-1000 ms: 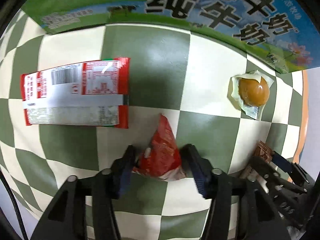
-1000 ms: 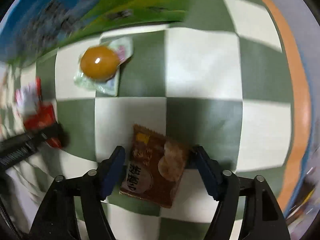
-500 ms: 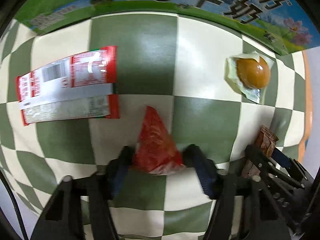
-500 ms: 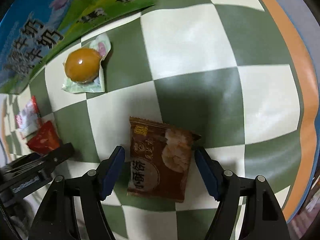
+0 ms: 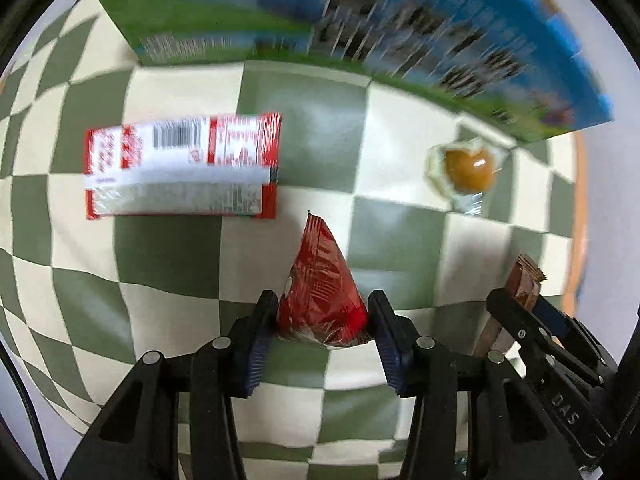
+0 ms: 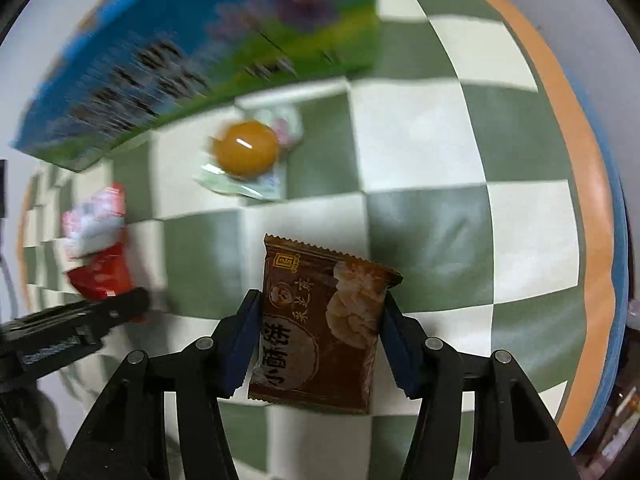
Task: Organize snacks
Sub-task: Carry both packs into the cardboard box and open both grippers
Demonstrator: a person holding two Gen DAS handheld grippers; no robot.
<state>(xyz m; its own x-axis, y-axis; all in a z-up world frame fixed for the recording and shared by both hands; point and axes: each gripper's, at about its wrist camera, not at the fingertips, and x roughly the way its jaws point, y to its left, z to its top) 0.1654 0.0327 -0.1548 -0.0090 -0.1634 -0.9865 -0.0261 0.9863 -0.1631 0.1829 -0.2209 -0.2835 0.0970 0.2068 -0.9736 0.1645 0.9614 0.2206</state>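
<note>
- The left gripper (image 5: 322, 316) sits at lower centre of the left wrist view with both blue pads pressed against the sides of a small red crinkled foil snack packet (image 5: 320, 292). The jaws are narrowed to the packet's width, and the packet points away from the camera along the fingers.
- The packet is pinched at its wide sealed end, probably so the tapered tip hangs free for dropping it somewhere.
- The right gripper (image 6: 322, 322), at lower centre of the right wrist view, is closed the same way on a flat brown foil biscuit packet (image 6: 320, 320) with a serrated top edge. It is held by its two long sides, so the face stays flat.
- Both packets appear lifted off the green-and-cream checked tablecloth (image 6: 432, 152), though the blur makes the gap hard to judge.
- A long red-and-white wrapped snack bar (image 5: 180, 166) lies at left centre of the left wrist view, barcode side up and apart from either claw.
- A brown egg in a clear vacuum pouch (image 6: 246, 152) rests above centre in the right wrist view, just below a blue-and-green printed milk carton box (image 6: 192, 52) across the upper left.
- The box is likely the sorting destination, but its opening is not visible.
</note>
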